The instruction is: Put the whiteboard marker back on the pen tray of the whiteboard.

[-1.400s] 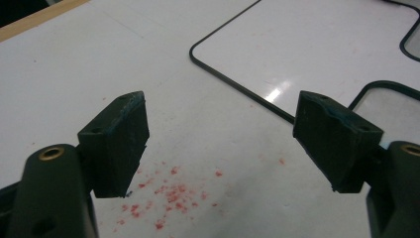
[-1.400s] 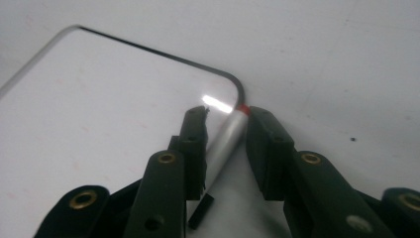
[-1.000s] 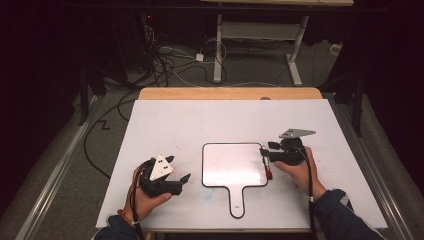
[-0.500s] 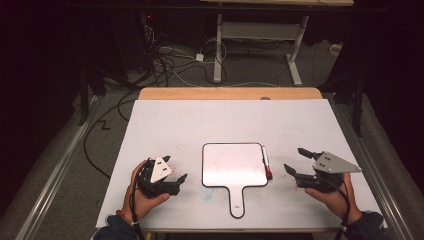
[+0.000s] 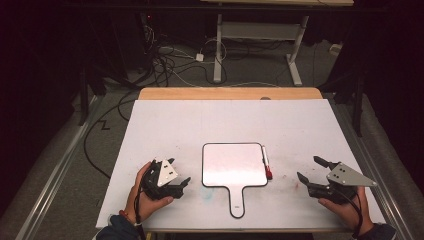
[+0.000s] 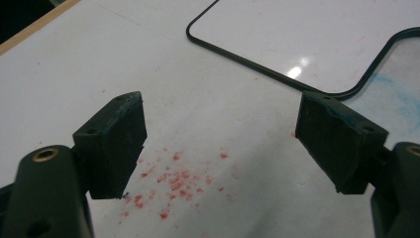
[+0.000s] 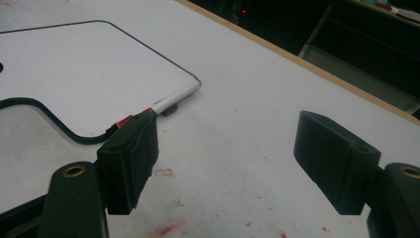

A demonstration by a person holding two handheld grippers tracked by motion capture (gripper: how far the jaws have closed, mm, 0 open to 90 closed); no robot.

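A small whiteboard with a black rim and a handle lies flat near the table's front middle. Along its right edge rests a white marker with a red cap. My left gripper sits open on the table left of the board, held in a hand. My right gripper is open well to the right of the board, its jaws pointing toward it. In the right gripper view the marker lies beyond the left jaw, beside the whiteboard. The left gripper view has the whiteboard ahead of wide-apart jaws.
A white sheet covers the wooden table. Red ink specks and a blue smear stain the sheet. Cables and a desk frame lie on the dark floor beyond the far edge.
My right gripper has drawn back from the marker at the board's right edge to the table's front right, leaving the marker lying there. The left gripper has barely moved.
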